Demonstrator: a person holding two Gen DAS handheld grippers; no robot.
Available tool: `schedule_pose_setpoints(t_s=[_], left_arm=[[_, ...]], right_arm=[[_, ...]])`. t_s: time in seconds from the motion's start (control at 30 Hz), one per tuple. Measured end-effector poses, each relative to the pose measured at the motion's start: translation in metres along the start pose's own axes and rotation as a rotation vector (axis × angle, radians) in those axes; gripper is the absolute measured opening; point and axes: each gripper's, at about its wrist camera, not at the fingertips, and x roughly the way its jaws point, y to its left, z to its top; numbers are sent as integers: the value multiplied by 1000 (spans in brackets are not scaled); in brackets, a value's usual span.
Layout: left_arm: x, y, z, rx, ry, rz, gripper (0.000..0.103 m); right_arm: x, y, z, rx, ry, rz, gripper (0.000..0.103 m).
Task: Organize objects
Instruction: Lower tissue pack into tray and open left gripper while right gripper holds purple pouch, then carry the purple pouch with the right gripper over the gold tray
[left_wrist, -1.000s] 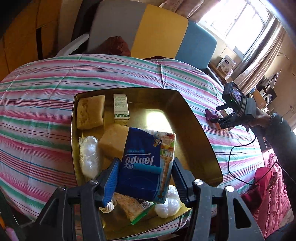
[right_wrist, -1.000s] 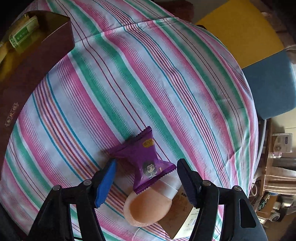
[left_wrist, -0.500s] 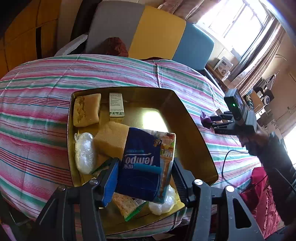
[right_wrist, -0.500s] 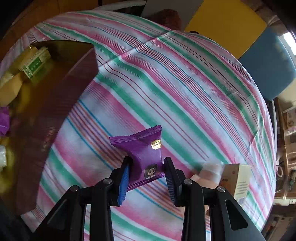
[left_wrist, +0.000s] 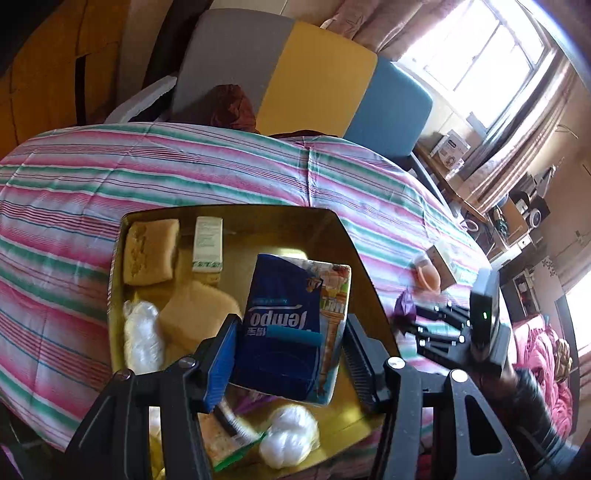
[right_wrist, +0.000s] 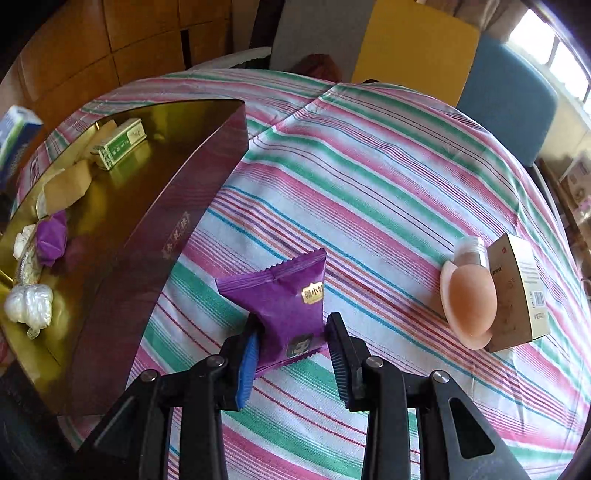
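My left gripper (left_wrist: 290, 354) is shut on a blue Tempo tissue pack (left_wrist: 291, 325) and holds it above the gold tray (left_wrist: 369, 291). In the tray lie two yellow sponges (left_wrist: 149, 251), a green-white box (left_wrist: 208, 243), white plastic-wrapped bundles (left_wrist: 142, 334) and a cracker pack (left_wrist: 225, 443). My right gripper (right_wrist: 291, 345) is shut on a purple snack packet (right_wrist: 284, 302), lifted above the striped cloth to the right of the tray (right_wrist: 155, 236). The right gripper also shows in the left wrist view (left_wrist: 439, 321), just right of the tray.
A peach bottle (right_wrist: 467, 299) and a tan carton (right_wrist: 521, 291) lie on the striped tablecloth (right_wrist: 369, 177) at the right. Another purple packet (right_wrist: 51, 236) lies in the tray. Grey, yellow and blue chair backs (left_wrist: 306, 74) stand behind the table.
My right gripper closed on the purple packet, lifted it off the cloth and moved it left toward the tray. My left gripper still holds the tissue pack above the tray.
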Motion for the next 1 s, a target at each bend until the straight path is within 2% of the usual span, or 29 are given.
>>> schedule_pose_setpoints(t_s=[0.17,0.27,0.37,0.57,0.8,1.0], left_arm=[[45,-8,30,-28,45,33,56],[76,-5,42,-55,76,85,56],[100,2,48,-94,105,141,56],[132,10,54,-86,147,243,56],[150,12,57,-54,169,292,56],[138,10,56,-46,159,254,63]], right_arm=[[0,3,1,-4,-7,-8,36],[1,3,1,-5,-6,-10,36],[1,4,2,-6,-1,-8,36],[2,4,3,-3,7,-5,36],[2,4,3,-4,8,-1,36],[3,4,3,-4,7,-2,36]])
